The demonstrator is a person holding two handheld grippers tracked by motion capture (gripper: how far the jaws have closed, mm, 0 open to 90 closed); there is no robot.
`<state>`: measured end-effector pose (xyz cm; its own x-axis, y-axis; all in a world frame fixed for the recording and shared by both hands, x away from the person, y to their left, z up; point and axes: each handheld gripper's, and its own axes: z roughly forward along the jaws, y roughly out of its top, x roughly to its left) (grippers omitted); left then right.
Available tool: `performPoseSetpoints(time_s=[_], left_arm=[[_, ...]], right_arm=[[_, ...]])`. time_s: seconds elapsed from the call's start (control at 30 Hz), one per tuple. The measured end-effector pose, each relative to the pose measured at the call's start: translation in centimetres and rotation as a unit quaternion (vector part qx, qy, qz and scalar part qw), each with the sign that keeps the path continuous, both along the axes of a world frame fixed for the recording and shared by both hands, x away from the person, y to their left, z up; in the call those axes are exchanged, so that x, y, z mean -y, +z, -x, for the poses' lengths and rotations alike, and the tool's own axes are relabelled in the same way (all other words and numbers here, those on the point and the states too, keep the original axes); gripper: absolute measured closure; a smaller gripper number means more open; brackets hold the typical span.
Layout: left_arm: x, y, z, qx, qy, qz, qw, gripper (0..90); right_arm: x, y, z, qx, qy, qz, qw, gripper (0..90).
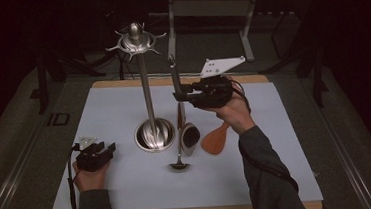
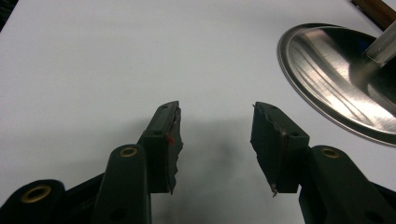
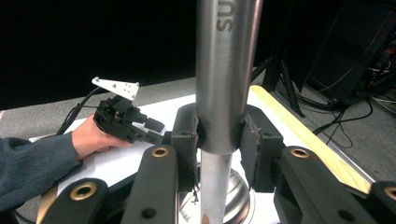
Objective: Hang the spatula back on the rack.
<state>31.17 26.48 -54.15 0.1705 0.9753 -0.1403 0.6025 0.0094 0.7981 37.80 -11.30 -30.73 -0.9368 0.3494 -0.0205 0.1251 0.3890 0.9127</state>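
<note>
You are clamping the right gripper (image 1: 183, 95) on a utensil handle (image 1: 174, 75), probably the ladle's; next, hook it onto the rack (image 1: 137, 40). Left gripper (image 2: 215, 135) is idling, jaws wide and empty.

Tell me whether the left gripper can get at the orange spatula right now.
Probably not directly: the stand's base, the small ladle and the steel-handled utensil in the right gripper lie between the open left gripper and the spatula.

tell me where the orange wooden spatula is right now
In the high view, the orange wooden spatula lies flat on the table's right half, just right of the dark ladle and below the right gripper.
</note>
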Motion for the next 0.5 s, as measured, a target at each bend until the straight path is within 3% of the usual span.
performPoseSetpoints(time_s=[0.5], left_arm=[[0.0, 0.0, 0.0, 0.000, 0.000, 0.001, 1.0000, 52.6]], right_arm=[[-1.7, 0.8, -0.7, 0.001, 0.004, 0.001, 1.0000, 69.4]])
